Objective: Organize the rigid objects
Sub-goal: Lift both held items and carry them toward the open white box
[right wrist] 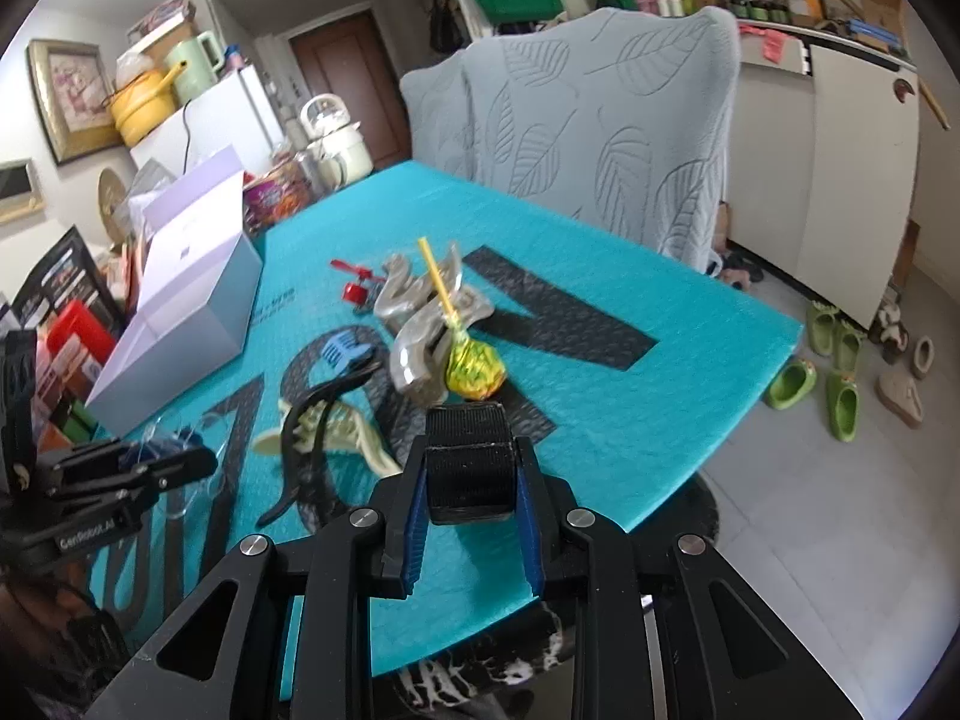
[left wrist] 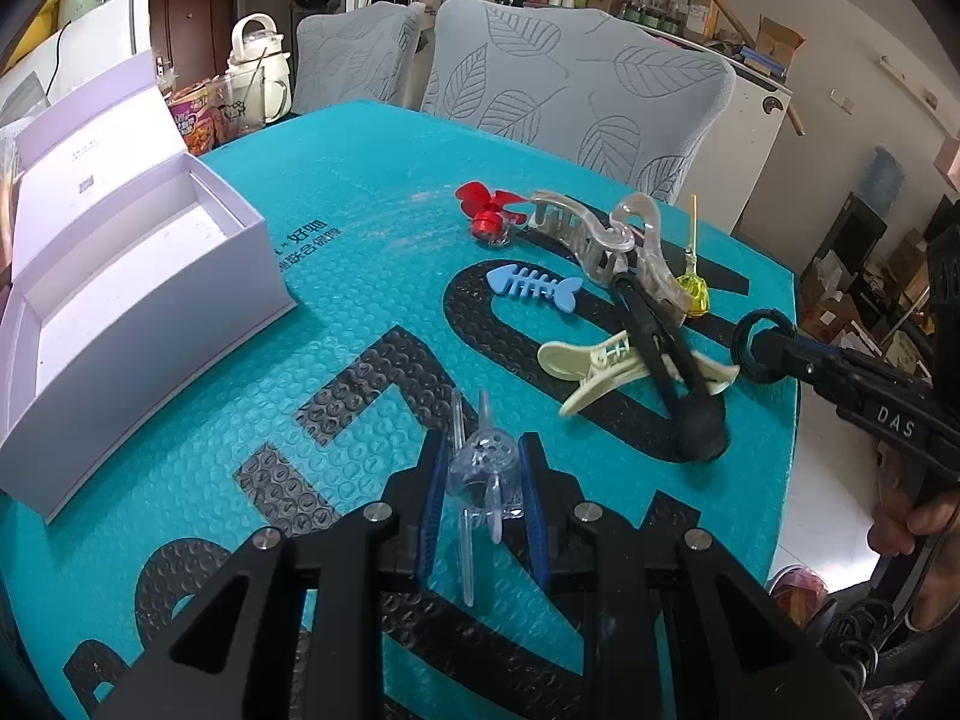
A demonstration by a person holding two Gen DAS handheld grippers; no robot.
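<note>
Two grippers are working over a teal bubble mat [left wrist: 372,192] that is covering the table, with its right edge dropping off to bare floor. Sitting open at the mat's left side is a white box [left wrist: 138,276], its lid standing up behind it and its inside bare. Between the box and the cluster of small things, a broad strip of mat is lying free.

Lying in that cluster is a clear hair claw [left wrist: 606,234], its long axis running from far left toward near right, and just beside it are a black clip [left wrist: 666,360] crossing a cream clip [left wrist: 606,369], a blue fishbone clip [left wrist: 534,285], a red propeller toy [left wrist: 489,210] and a yellow lollipop [right wrist: 474,369] (its stick is pointing up and away).

Nearest the camera, the left gripper [left wrist: 483,480] is closing narrowly on a clear propeller toy [left wrist: 480,468], whose blades are running roughly toward and away from the camera. Near the mat's right edge, the right gripper [right wrist: 471,510] is pinching a black band [right wrist: 471,462], seen from the left as a ring.
</note>
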